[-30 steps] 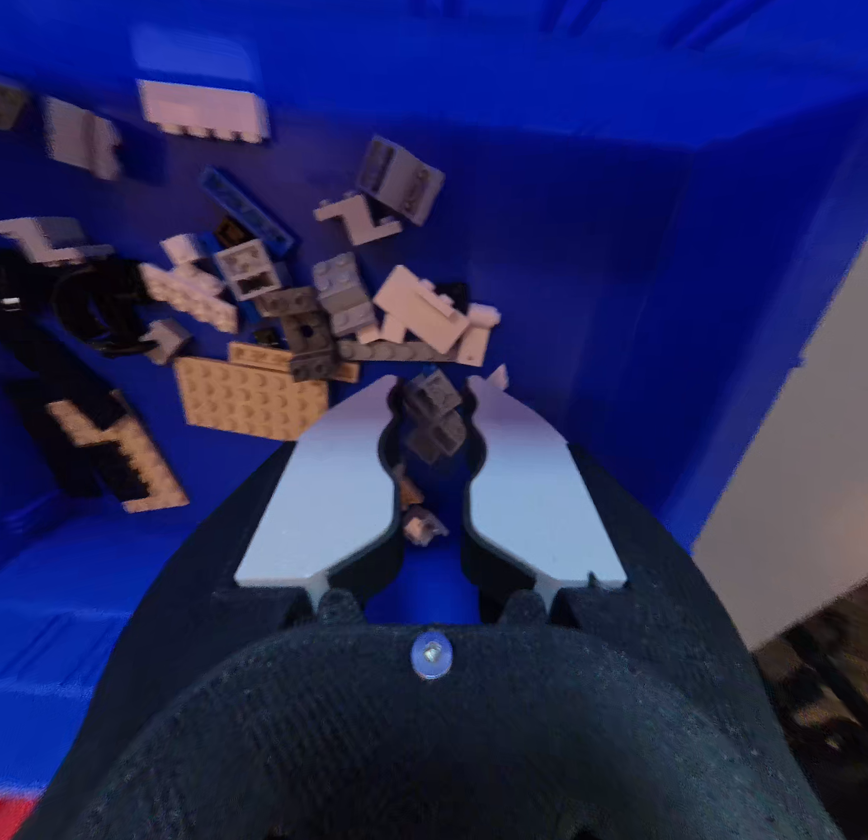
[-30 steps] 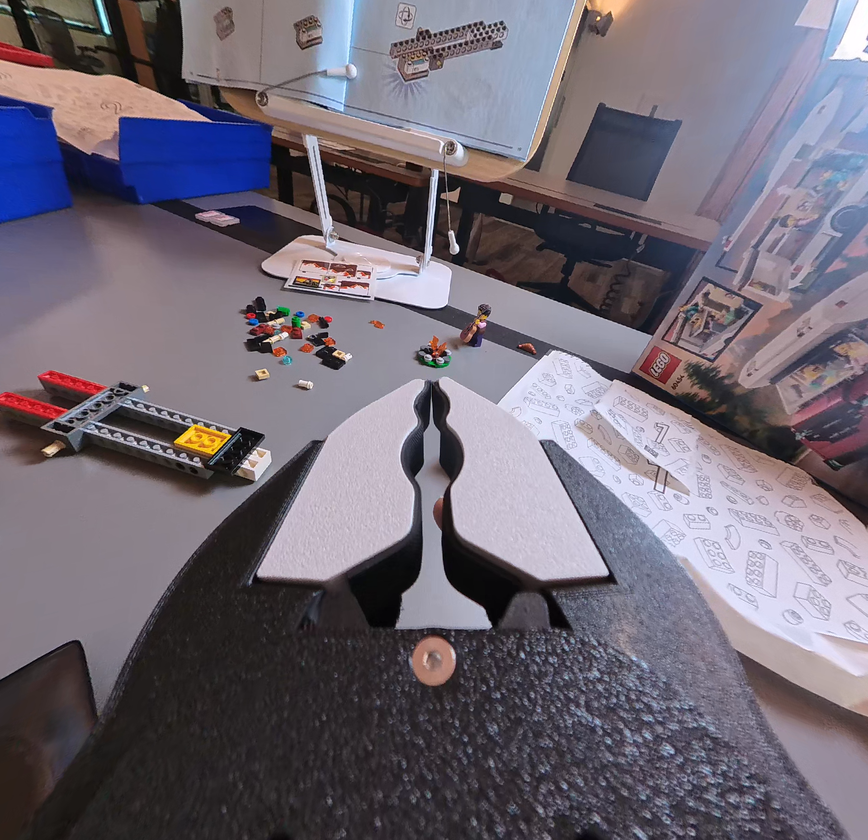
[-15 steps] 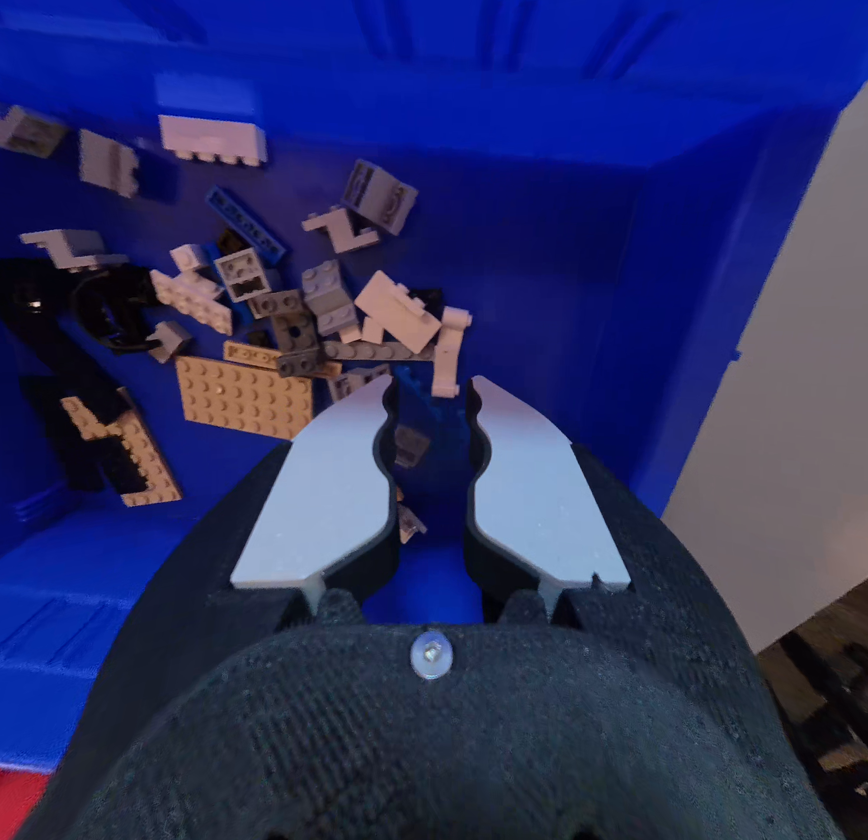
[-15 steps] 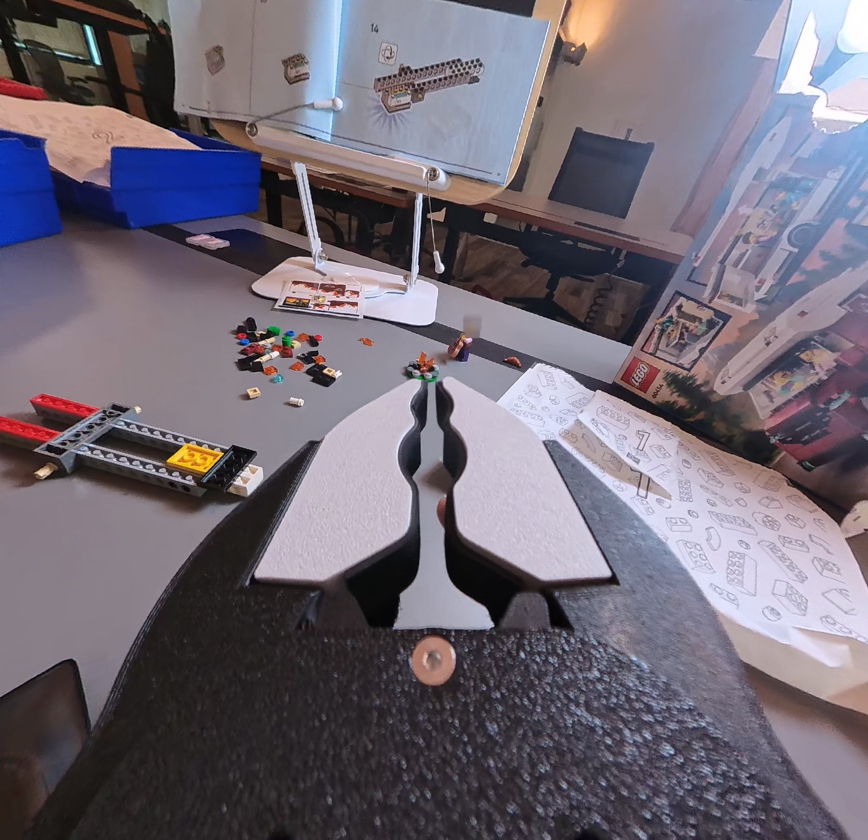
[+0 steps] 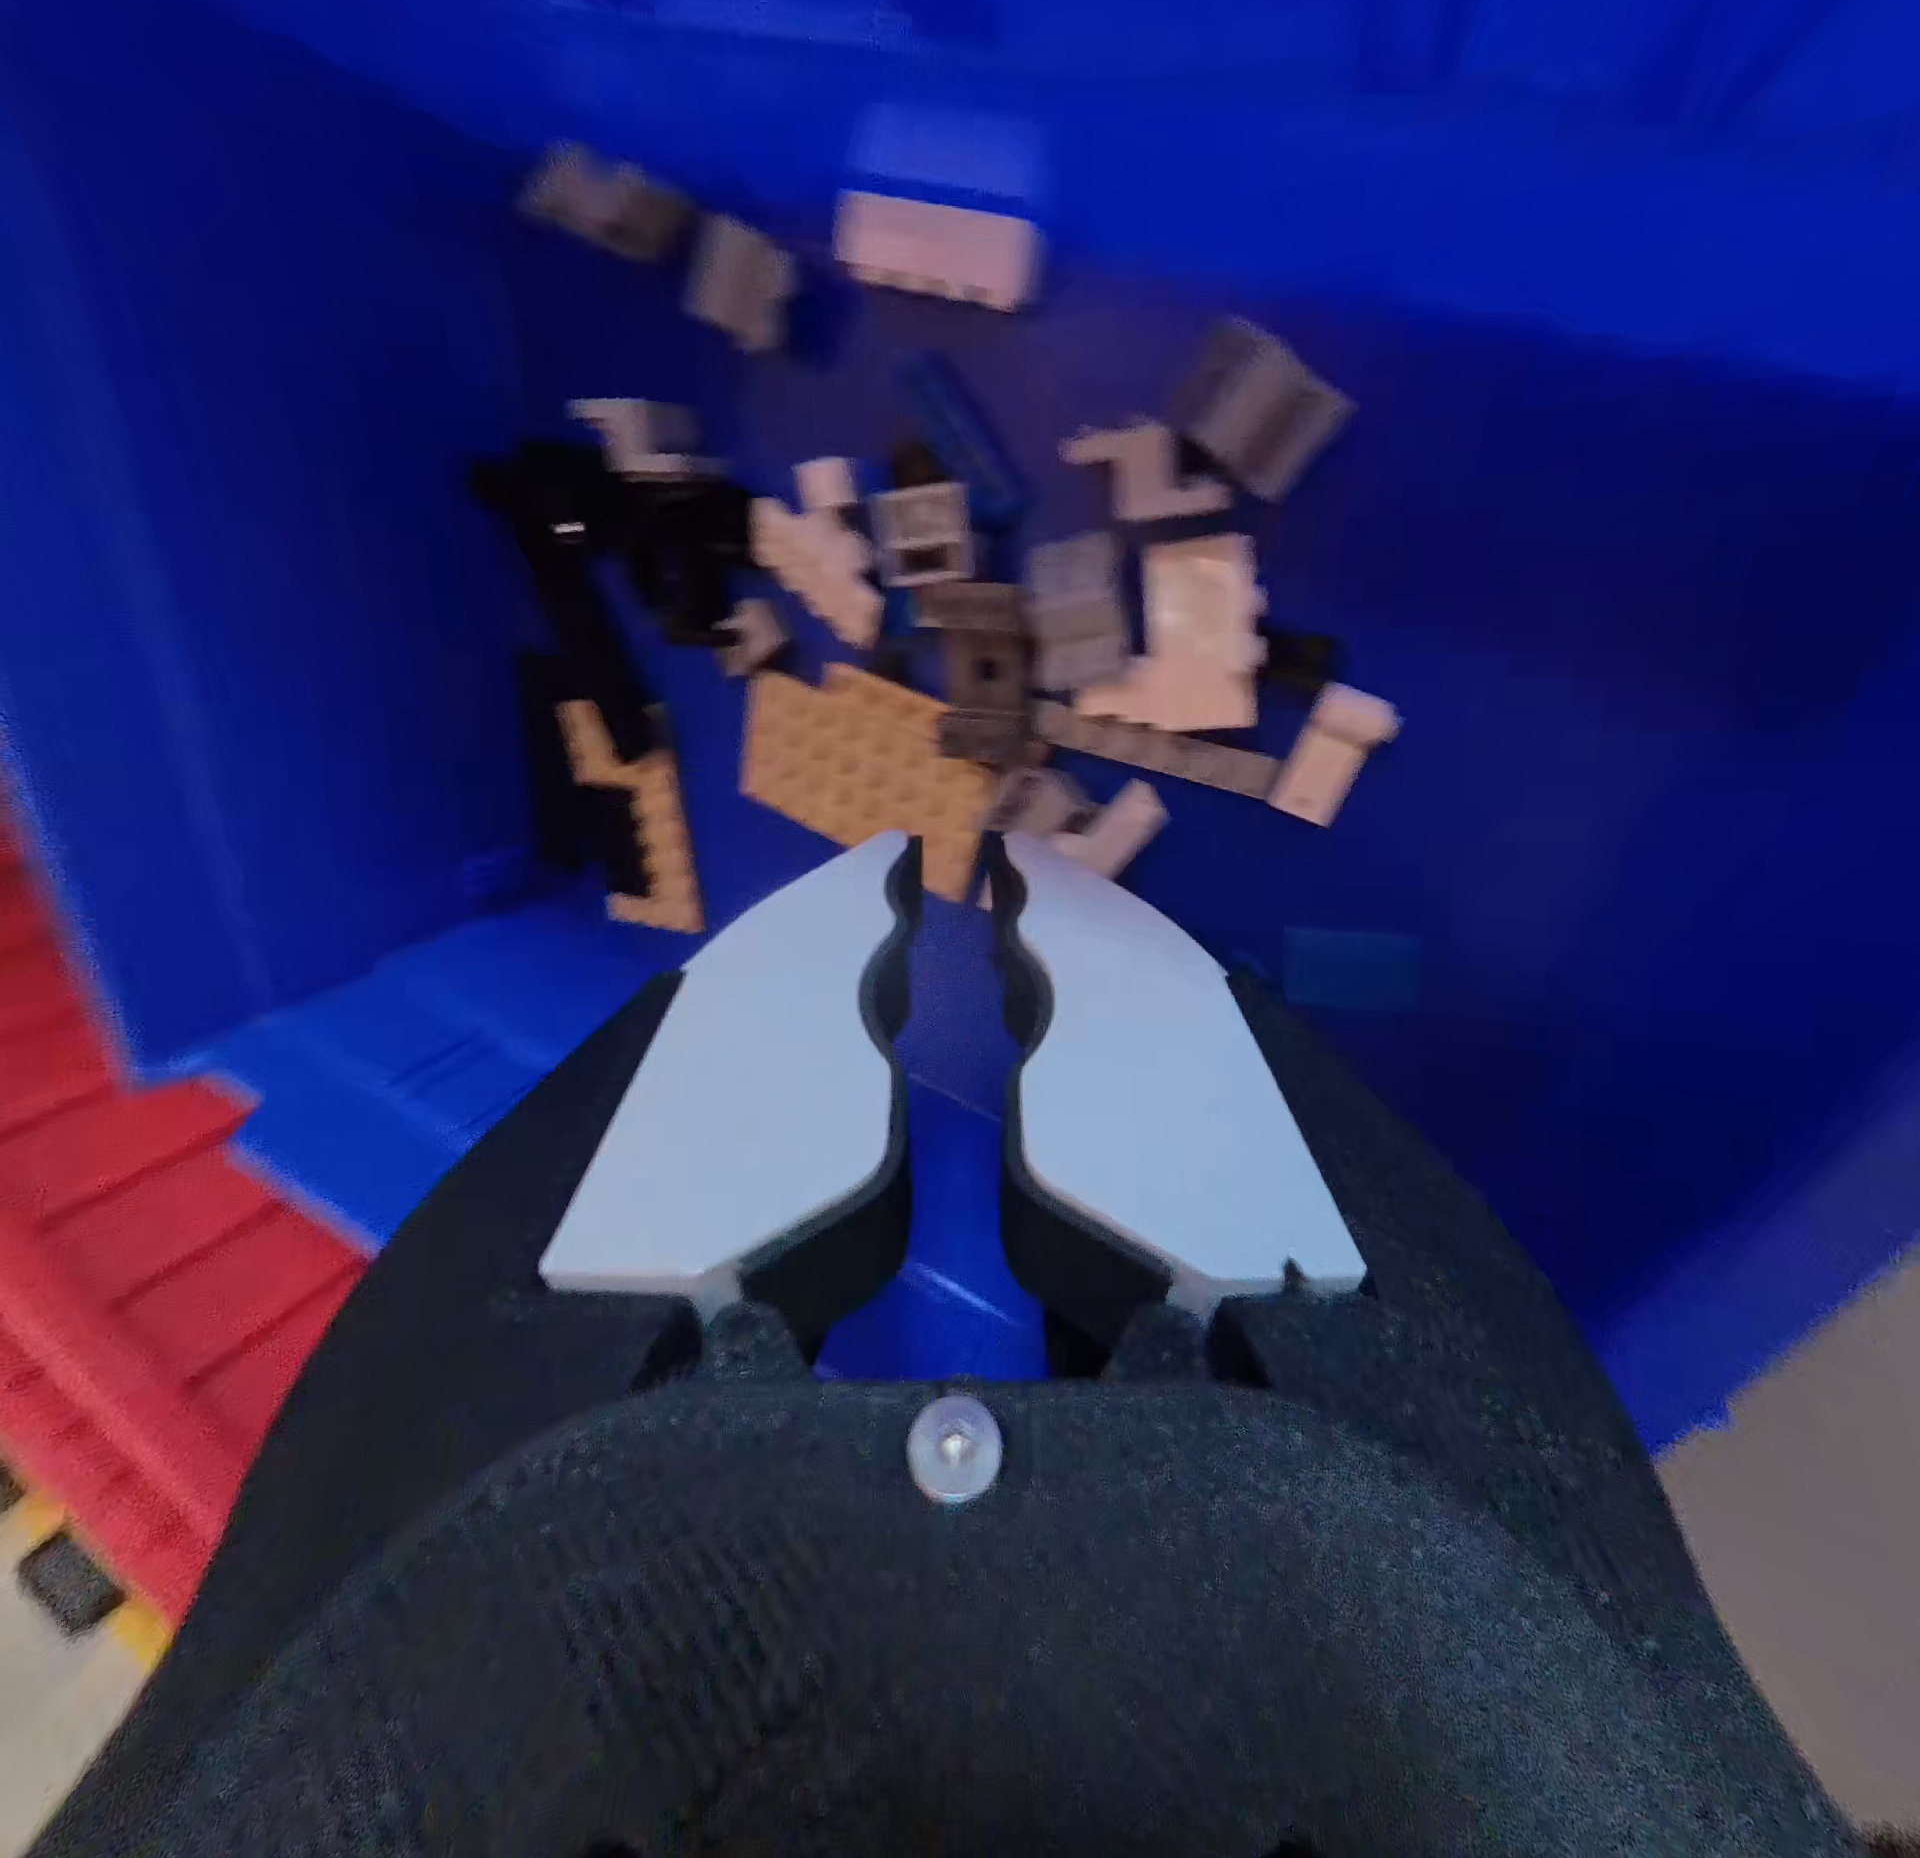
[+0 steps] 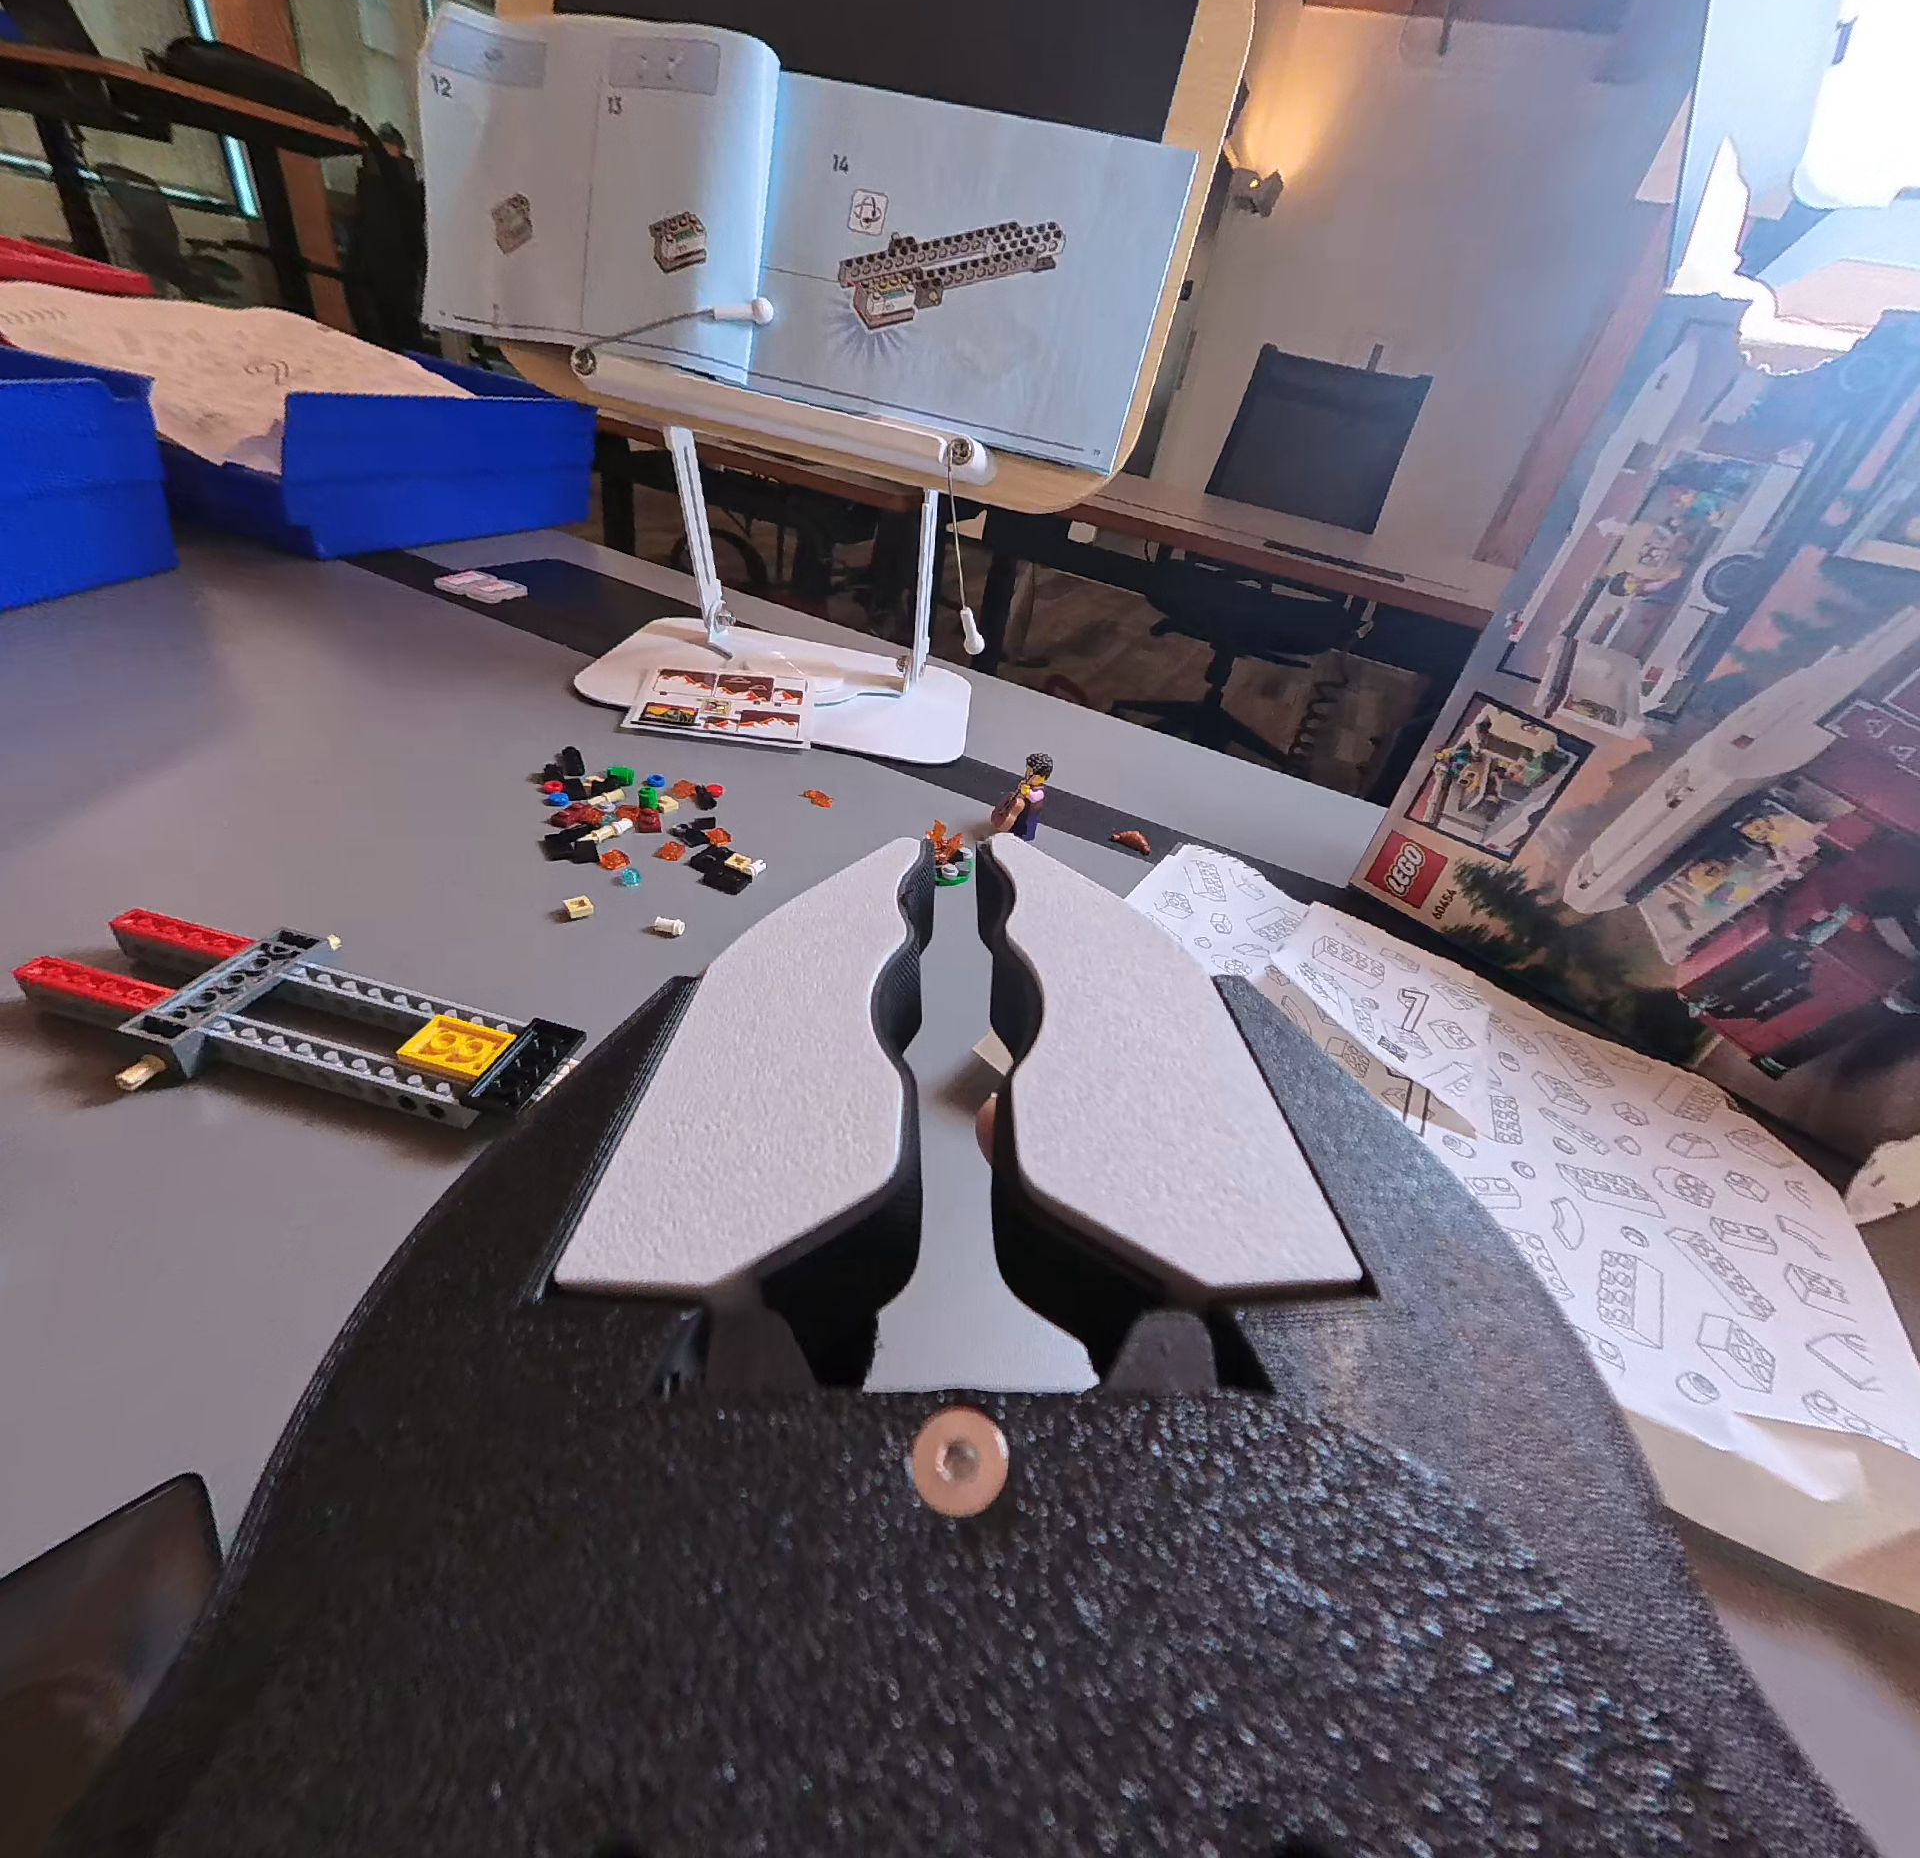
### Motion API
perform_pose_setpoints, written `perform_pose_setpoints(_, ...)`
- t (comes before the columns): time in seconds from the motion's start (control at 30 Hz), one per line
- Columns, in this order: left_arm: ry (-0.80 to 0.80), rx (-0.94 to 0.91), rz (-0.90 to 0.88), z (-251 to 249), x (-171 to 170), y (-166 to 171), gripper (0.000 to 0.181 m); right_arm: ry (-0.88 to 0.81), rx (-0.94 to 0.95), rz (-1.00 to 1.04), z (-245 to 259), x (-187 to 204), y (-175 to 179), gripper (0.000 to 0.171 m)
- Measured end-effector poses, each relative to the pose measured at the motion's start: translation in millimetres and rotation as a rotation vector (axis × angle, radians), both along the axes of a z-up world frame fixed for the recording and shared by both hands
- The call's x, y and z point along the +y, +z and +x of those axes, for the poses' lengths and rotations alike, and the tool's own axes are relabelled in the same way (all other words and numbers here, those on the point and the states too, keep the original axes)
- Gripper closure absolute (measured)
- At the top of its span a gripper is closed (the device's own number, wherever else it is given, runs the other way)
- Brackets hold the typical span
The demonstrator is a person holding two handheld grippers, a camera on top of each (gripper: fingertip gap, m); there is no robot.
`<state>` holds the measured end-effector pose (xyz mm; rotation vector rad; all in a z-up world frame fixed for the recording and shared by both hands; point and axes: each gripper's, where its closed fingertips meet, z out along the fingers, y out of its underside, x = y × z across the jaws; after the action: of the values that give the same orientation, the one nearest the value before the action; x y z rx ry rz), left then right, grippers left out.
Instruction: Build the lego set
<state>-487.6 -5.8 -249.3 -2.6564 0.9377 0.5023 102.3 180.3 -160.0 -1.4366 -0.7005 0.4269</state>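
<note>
My left gripper is inside a blue bin, just short of a heap of loose bricks. The heap holds a tan plate, white bricks, grey bricks and black pieces. Its jaws stand a narrow slit apart with nothing seen between them; the view is blurred. My right gripper hovers over the grey table, nearly shut and empty. A grey beam chassis with red ends and a yellow plate lies to its left.
A red bin sits left of the blue one. On the table are a pile of tiny pieces, a minifigure, a booklet on a stand, a sticker sheet, printed paper bags, the set's box and blue bins. Some 65 cm of space lies between my two pairs of fingers.
My left gripper has narrowed its jaws and pulled back and left from the brick heap. My right gripper has tilted up a little and its tips have parted slightly.
</note>
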Motion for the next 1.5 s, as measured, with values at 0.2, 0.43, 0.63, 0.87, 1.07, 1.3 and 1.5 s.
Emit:
perform_pose_setpoints(0.2,0.085,-0.045,0.383,11.4,37.1,61.5,0.151,0.007,0.000,0.001,-1.4,-1.1,0.3,0.164)
perform_pose_setpoints(0.43,0.035,-0.329,0.789,91.3,80.3,135.9,0.155,0.035,0.013,0.014,-4.9,-8.1,5.5,0.164)
perform_pose_setpoints(0.63,0.037,-0.283,0.644,72.8,69.5,107.8,0.154,0.068,0.015,0.067,-5.2,-21.7,18.6,0.164)
perform_pose_setpoints(0.87,-0.017,-0.253,0.053,49.3,2.3,15.2,0.157,0.088,0.029,0.064,-7.6,-25.3,21.6,0.164)
perform_pose_setpoints(1.07,0.036,-0.206,-0.170,20.9,-22.1,-15.4,0.154,0.079,0.021,0.053,-7.5,-22.9,18.0,0.165)
perform_pose_setpoints(1.3,-0.010,-0.180,-0.202,19.5,-21.6,-27.2,0.158,0.086,0.007,0.035,-10.5,-22.0,11.7,0.165)
perform_pose_setpoints(1.5,-0.049,-0.183,-0.183,22.3,-23.4,-25.3,0.172,0.085,0.010,0.049,-9.3,-23.7,15.8,0.166)
